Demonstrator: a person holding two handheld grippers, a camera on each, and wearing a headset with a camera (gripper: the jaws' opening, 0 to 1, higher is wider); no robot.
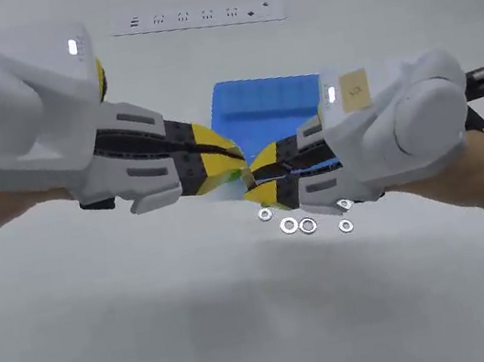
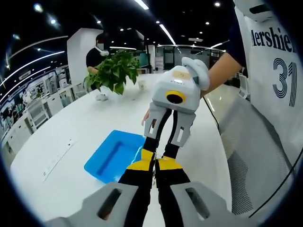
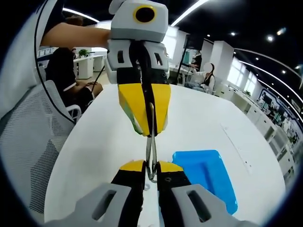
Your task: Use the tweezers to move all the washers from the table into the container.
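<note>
My two grippers meet tip to tip above the white table. The left gripper (image 1: 236, 159) comes in from the left and the right gripper (image 1: 259, 171) from the right. In the right gripper view a pair of thin metal tweezers (image 3: 151, 142) runs from the left gripper's yellow fingertips (image 3: 142, 111) down into my right gripper (image 3: 150, 168); both are shut on the tweezers. Several small silver washers (image 1: 298, 225) lie on the table just below the right gripper. The blue container (image 1: 267, 107) sits right behind the jaws, also seen as the blue container (image 2: 113, 156) and the blue container (image 3: 208, 175).
A white power strip (image 1: 196, 17) lies at the table's far edge. A potted plant (image 2: 113, 71) stands at the table's far end with a person behind it. A mesh chair (image 3: 38, 142) and seated people are beside the table.
</note>
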